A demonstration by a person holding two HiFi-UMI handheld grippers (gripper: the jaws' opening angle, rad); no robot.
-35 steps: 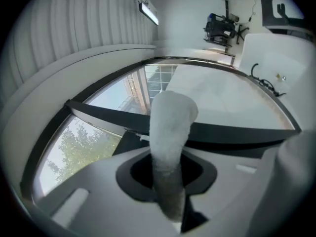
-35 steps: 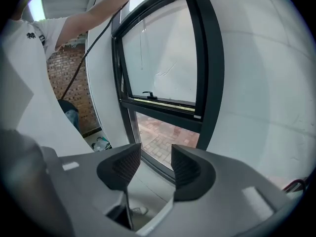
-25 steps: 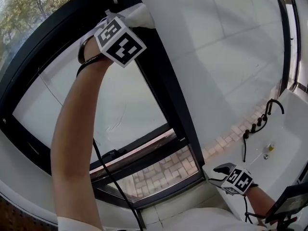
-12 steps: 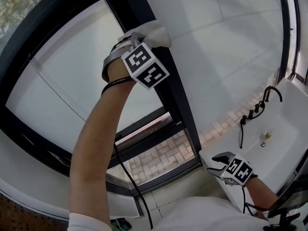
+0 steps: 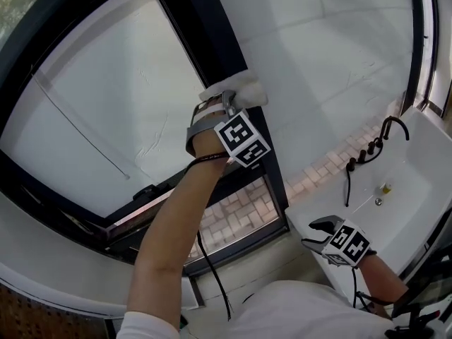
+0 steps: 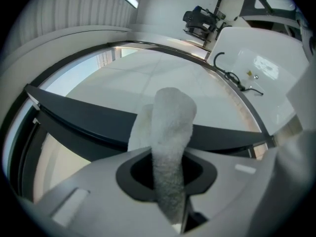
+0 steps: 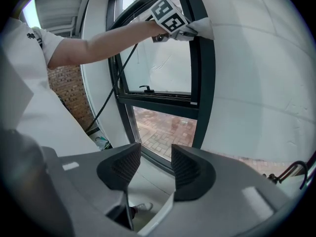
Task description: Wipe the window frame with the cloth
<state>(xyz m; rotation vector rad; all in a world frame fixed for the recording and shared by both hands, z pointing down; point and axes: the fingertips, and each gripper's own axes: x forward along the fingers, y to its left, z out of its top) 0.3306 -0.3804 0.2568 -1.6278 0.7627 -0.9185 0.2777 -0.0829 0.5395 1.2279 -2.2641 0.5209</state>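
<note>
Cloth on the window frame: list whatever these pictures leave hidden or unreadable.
- Head view: where the cloth meets the window frame is hidden under the cloth and the left gripper.
- Left gripper view: the cloth, clamped in the jaws, covers the frame patch behind it.
- Any view: dirt on the dark frame is too small to tell.

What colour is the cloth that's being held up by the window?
White. The cloth shows best in the left gripper view.
</note>
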